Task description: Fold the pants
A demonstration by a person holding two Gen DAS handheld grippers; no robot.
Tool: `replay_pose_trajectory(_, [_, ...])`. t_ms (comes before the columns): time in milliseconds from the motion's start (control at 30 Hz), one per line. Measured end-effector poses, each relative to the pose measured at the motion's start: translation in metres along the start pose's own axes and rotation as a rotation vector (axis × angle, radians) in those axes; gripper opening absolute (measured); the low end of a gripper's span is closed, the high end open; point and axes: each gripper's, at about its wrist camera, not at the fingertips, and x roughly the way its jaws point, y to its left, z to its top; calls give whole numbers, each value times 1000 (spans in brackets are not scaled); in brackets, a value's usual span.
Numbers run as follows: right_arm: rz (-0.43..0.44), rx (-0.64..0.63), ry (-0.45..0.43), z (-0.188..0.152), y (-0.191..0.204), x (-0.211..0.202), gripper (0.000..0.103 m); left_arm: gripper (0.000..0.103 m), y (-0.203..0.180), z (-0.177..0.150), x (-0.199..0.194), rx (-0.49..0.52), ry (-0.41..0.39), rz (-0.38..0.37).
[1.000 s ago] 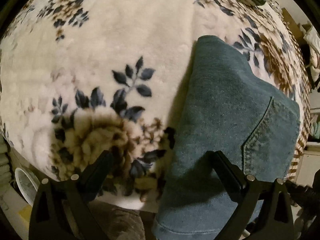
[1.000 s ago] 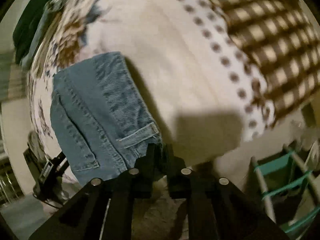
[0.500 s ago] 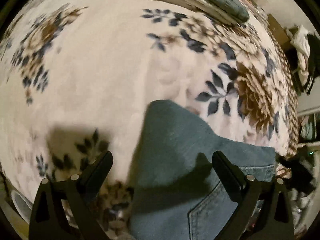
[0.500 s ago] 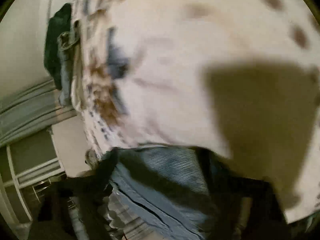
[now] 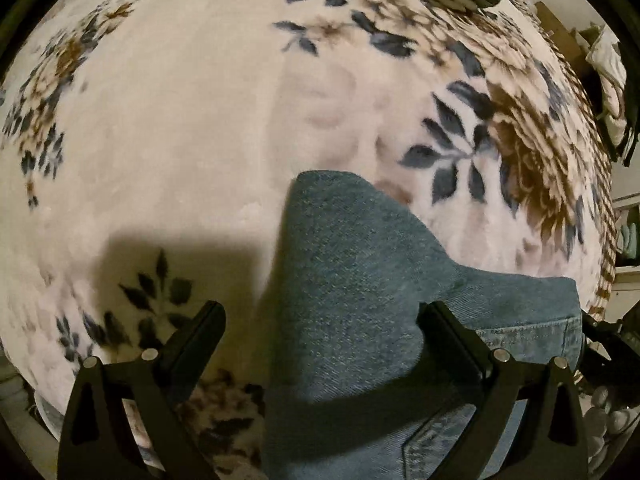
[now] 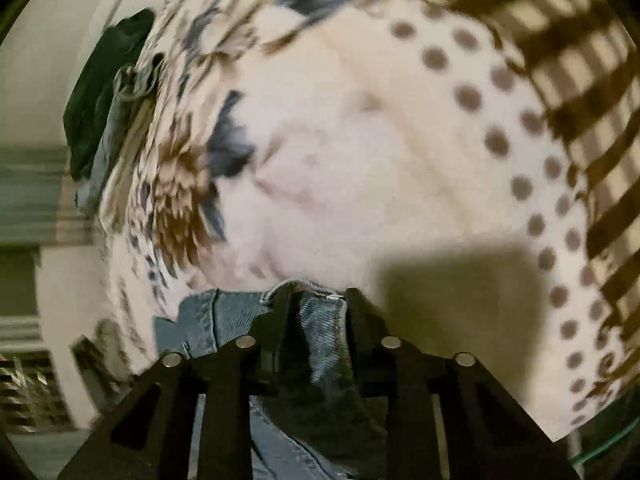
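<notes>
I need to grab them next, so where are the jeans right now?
The jeans lie on the floral blanket, low and centre-right in the left wrist view; in the right wrist view their edge sits between the right gripper fingers.

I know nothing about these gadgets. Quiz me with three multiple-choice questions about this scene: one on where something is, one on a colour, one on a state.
1. Where do the jeans lie?
A. on a floral blanket
B. on a bare wooden floor
C. over a chair back

2. What colour are the round dots along the blanket's border?
A. bright green
B. brown
C. red

3. How does the left gripper stand?
A. clamped on the blanket
B. shut on nothing
C. open, its fingers wide apart over the jeans

Answers:
1 A, the denim rests on the cream blanket with its blue leaves and brown flowers.
2 B, the right wrist view shows a row of brown dots beside a brown checked band.
3 C, the left wrist view shows a wide gap between the two black fingers, pressing on nothing.
</notes>
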Motion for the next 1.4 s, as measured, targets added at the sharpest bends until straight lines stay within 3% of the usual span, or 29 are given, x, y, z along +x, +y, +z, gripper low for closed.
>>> replay_pose_trajectory(100, [68,34,5,-10,-10,-22,91,103,9,3,-15,-71,-8,-125])
replay_pose_trajectory(133, [88,40,0,-18,-14,-32,97,103,19,-4,-25,-108,-20,-199])
replay_pose_trajectory(233, [84,65,11,-57,-39,-55,97,103,41,-27,-39,-173,-33,-309])
replay_pose_trajectory(300, [89,114,59,-91,-57,-51,97,103,51,-44,-37,-202,-10,-333])
replay_pose_trajectory(433, [152,207,174,-148,-87,-12,97,103,59,-69,-14,-244,59,-374])
replay_pose_trajectory(533, [237,248,198,-168,-90,29,97,103,55,-76,-1,-236,71,-388])
replay_pose_trajectory(700, [252,239,129,-174,-76,66,99,103,55,-73,2,-221,83,-434])
replay_pose_trajectory(800, [267,274,82,-183,-75,62,98,103,57,-71,1,-187,92,-436])
replay_pose_trajectory(900, [313,230,48,-190,-65,50,95,103,57,-69,3,-175,100,-442])
replay_pose_trajectory(1100, [318,259,53,-180,-59,62,97,103,61,-69,6,-202,100,-480])
replay_pose_trajectory(1267, [369,193,22,-180,-41,54,97,103,68,-72,3,-228,102,-572])
replay_pose_trajectory(1400, [397,230,29,-168,-45,69,97,103,70,-75,3,-242,100,-645])
